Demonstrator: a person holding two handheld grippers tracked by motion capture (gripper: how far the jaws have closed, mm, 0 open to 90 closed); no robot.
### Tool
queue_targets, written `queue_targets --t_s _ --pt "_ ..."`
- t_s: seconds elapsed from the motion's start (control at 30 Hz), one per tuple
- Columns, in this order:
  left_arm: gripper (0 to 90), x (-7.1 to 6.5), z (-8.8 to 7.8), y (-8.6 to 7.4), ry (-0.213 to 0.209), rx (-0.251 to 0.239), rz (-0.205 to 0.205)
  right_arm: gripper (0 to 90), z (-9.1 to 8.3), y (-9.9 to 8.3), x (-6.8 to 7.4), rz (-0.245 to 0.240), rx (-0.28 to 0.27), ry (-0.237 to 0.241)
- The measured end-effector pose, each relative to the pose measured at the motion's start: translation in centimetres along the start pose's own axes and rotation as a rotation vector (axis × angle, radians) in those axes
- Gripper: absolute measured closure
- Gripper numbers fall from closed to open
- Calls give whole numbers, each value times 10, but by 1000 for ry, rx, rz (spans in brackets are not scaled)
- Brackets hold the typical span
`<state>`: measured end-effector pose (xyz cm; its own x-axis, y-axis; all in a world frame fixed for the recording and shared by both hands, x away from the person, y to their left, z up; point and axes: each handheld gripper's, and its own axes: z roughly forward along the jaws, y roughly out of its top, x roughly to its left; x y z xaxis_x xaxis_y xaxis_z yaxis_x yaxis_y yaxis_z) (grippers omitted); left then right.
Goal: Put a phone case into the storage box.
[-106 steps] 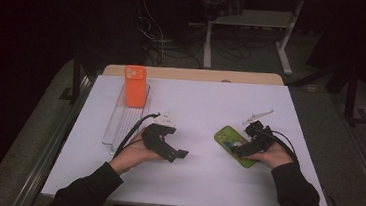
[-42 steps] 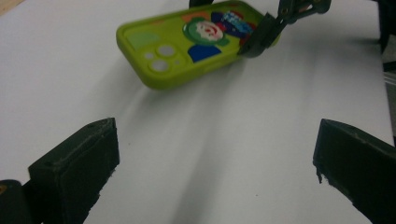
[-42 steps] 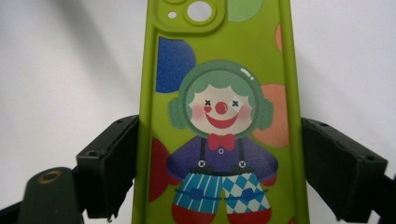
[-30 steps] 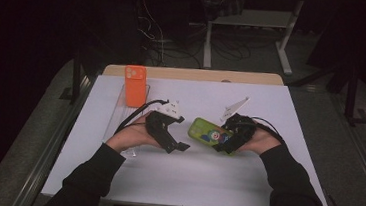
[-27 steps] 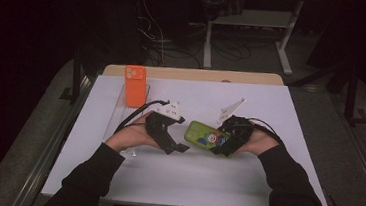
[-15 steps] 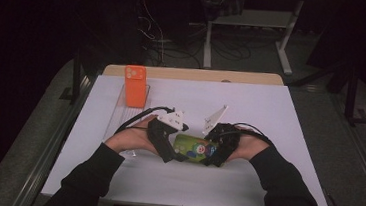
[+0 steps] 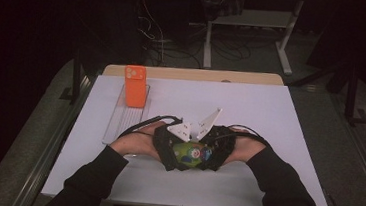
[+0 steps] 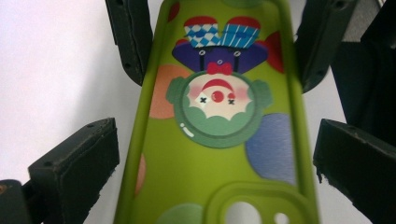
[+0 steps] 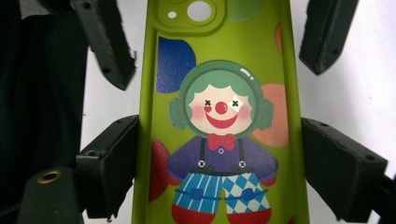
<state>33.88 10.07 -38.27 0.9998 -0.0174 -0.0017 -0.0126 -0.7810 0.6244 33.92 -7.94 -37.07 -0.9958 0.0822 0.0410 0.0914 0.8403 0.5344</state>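
A lime-green phone case (image 7: 190,153) with a clown picture hangs just above the white table top, near its front middle. My right gripper (image 7: 212,155) comes at it from the right and is shut on it. In the right gripper view both pads (image 9: 116,158) press the long edges of the case (image 9: 219,93). My left gripper (image 7: 170,153) faces it from the left. Its jaws stand open around the camera-hole end of the case (image 8: 210,158), with thin gaps on both sides. The left gripper (image 8: 217,140) and right gripper (image 9: 219,154) nearly meet nose to nose.
An orange phone (image 7: 135,86) stands upright on a clear tray (image 7: 121,122) at the back left of the white table top (image 7: 280,116). Cables trail from both grippers. Dark floor, wires and a stand's legs lie beyond the table.
The right gripper has carried the green case leftward to the front middle. The left gripper has slid right to meet it, and the case's end now lies between its jaws.
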Motion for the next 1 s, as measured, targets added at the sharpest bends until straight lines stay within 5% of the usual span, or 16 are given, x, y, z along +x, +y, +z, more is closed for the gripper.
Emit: queue_targets --t_s 0.53,0.77,0.8,1.0 --pt "136 0 1 0 -19 15 9 149 -2 3 2 -26 -11 0" --pt "150 2 2 0 -53 7 -6 147 -2 1 2 -17 -19 18" --pt "151 0 4 -1 -64 -13 -39 146 -2 0 2 -16 -24 17" --pt "155 1 5 0 -72 -6 -35 140 -2 -6 1 -4 -47 29"
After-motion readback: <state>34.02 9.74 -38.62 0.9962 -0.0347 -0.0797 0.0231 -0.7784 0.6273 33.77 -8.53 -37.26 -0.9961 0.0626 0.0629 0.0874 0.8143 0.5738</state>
